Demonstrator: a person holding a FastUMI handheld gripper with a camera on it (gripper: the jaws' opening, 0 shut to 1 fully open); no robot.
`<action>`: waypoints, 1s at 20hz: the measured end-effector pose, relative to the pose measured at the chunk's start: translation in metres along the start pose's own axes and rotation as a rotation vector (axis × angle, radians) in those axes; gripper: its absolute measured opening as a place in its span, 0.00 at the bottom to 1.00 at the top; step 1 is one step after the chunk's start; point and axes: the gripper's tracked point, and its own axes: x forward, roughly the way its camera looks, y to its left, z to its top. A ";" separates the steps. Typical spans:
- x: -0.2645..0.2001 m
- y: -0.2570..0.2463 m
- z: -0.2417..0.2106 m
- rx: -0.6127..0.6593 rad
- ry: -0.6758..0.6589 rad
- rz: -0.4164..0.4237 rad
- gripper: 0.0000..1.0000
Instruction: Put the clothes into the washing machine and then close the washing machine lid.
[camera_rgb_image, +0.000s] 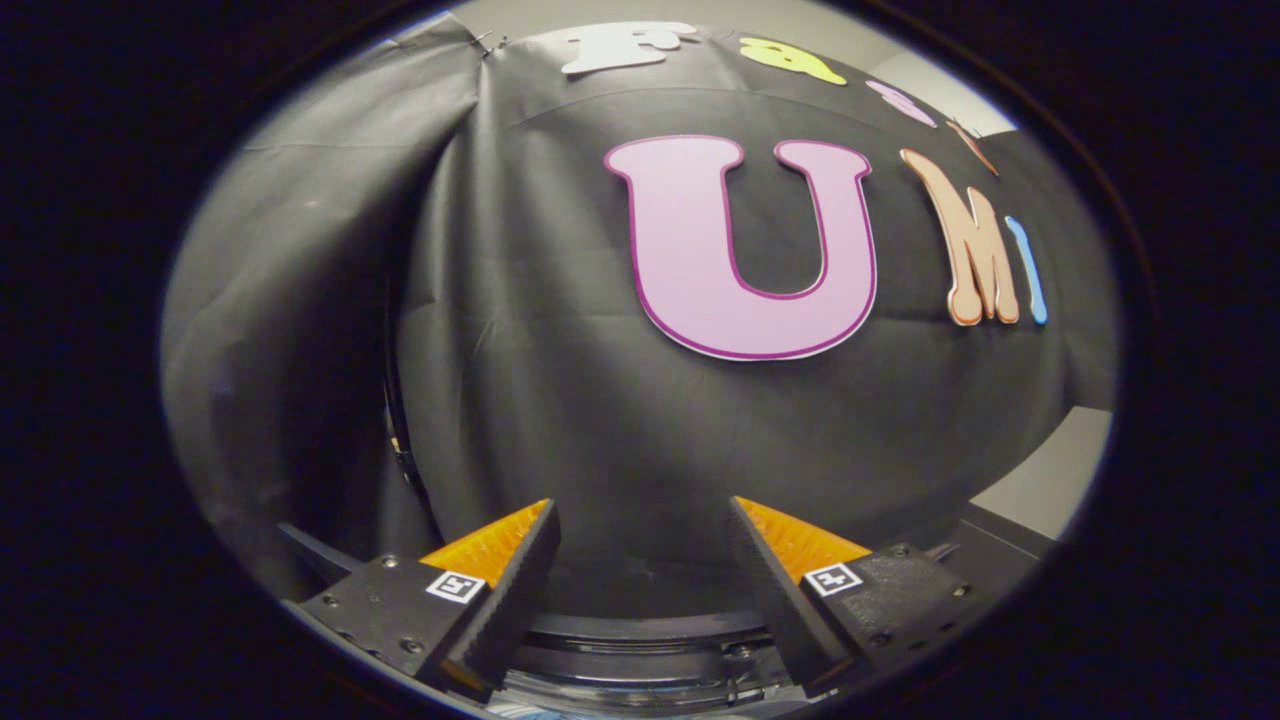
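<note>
Hand-held gripper (642, 520) spread, empty, facing wall (560, 400)

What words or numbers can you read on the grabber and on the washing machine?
There are none to read.
The first square tag, on one finger, has a black-and-white pattern with no letters or numbers.
The second square tag, on the other finger, has the same kind of pattern.
The washing machine rim, just below the fingers, shows no writing.
The gripper is open, with nothing between its fingers.

Booth wall (560, 400) beyond fingers (520, 570) (spread)
</note>
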 end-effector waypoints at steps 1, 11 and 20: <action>0.000 -0.001 0.002 0.001 -0.004 0.002 1.00; -0.012 -0.005 0.012 -0.005 -0.029 0.004 1.00; -0.003 -0.009 0.015 -0.008 -0.009 0.007 1.00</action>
